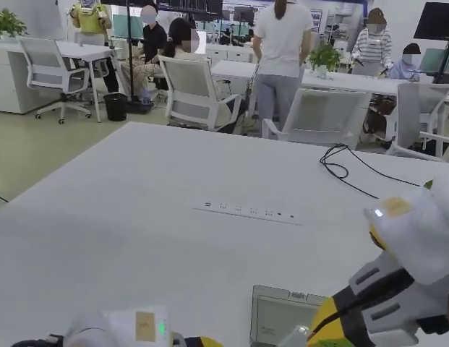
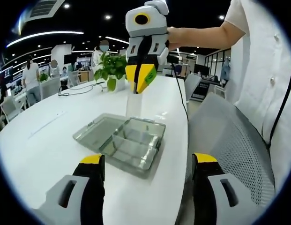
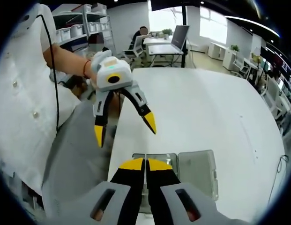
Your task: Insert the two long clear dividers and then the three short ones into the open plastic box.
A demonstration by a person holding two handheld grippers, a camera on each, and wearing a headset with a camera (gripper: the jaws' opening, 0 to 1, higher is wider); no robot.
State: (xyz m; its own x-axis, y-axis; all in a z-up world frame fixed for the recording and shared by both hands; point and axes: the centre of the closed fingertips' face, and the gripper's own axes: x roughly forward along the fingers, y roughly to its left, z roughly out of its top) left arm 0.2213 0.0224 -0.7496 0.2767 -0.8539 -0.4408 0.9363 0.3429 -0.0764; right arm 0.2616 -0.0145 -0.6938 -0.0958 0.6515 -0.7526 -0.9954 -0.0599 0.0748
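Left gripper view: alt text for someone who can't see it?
An open clear plastic box lies on a white table, lid flat beside it. Above its far edge the right claw hangs, jaws shut on what looks like a clear divider. The left claw stands open in front.

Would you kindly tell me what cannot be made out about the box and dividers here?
1. Left gripper view: whatever the shut right gripper pinches is too transparent to identify; any dividers inside the plastic box blur into reflections.
2. Head view: the box is cut off by the bottom edge and partly covered by that gripper.
3. Right gripper view: its own jaws hide the box's near side.
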